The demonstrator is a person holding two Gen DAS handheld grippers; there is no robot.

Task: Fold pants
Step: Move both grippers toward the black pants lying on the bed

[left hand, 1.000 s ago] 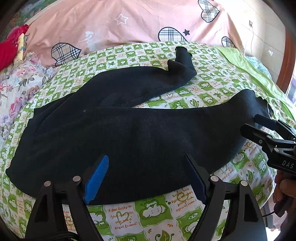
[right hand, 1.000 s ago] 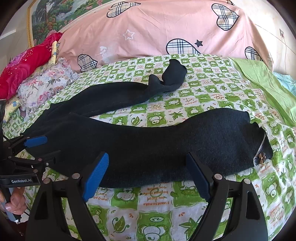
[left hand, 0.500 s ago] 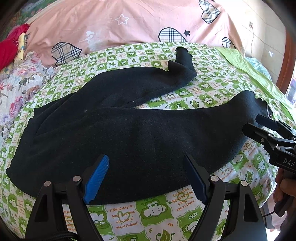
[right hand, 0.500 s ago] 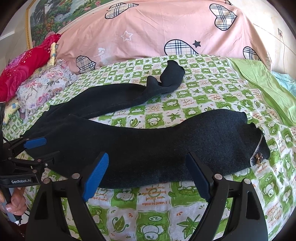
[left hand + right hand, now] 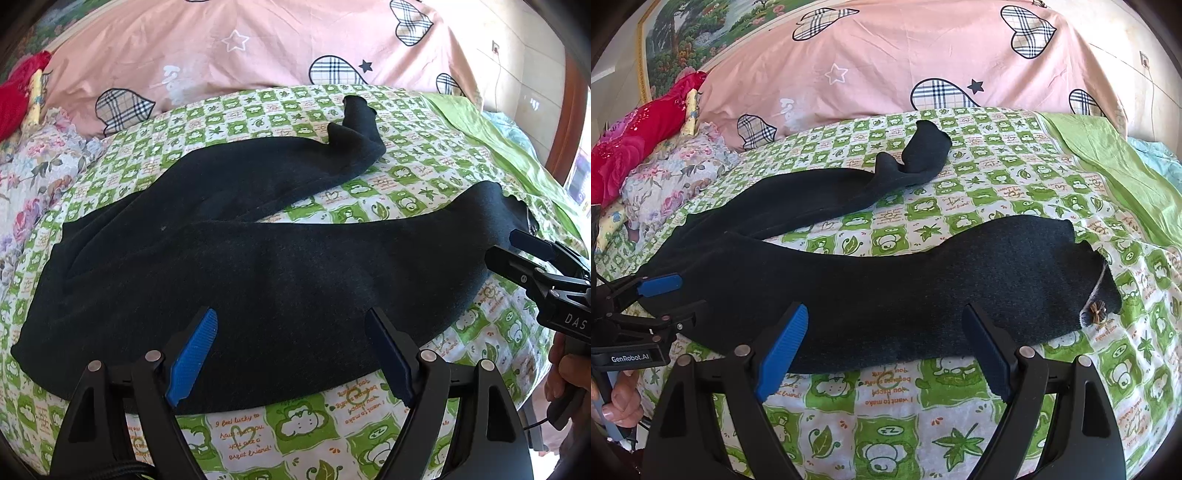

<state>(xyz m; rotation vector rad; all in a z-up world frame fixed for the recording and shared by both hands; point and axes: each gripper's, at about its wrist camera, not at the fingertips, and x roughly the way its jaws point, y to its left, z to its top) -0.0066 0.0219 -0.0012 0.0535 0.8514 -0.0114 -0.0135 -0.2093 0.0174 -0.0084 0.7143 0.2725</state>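
Black pants [image 5: 258, 266] lie spread across the bed, waist at the left, two legs running right. The far leg [image 5: 354, 125] ends in a crumpled cuff. The near leg ends at the right with a small brown bow [image 5: 1096, 311]. My left gripper [image 5: 291, 354] is open, hovering over the near edge of the pants by the waist. My right gripper [image 5: 886, 350] is open over the near leg's front edge [image 5: 905, 295]. Each gripper shows in the other's view: the right one [image 5: 517, 247] by the cuff, the left one [image 5: 668, 295] by the waist, both open.
The bed has a green-and-white checked sheet [image 5: 886, 406]. A pink duvet with plaid hearts [image 5: 886, 59] lies at the back. Floral and red bedding [image 5: 646, 147] is piled at the left. A plain green sheet [image 5: 1108, 158] lies at the right.
Almost nothing differs. Both views have shifted very slightly; the pants lie as before and both grippers stay open.
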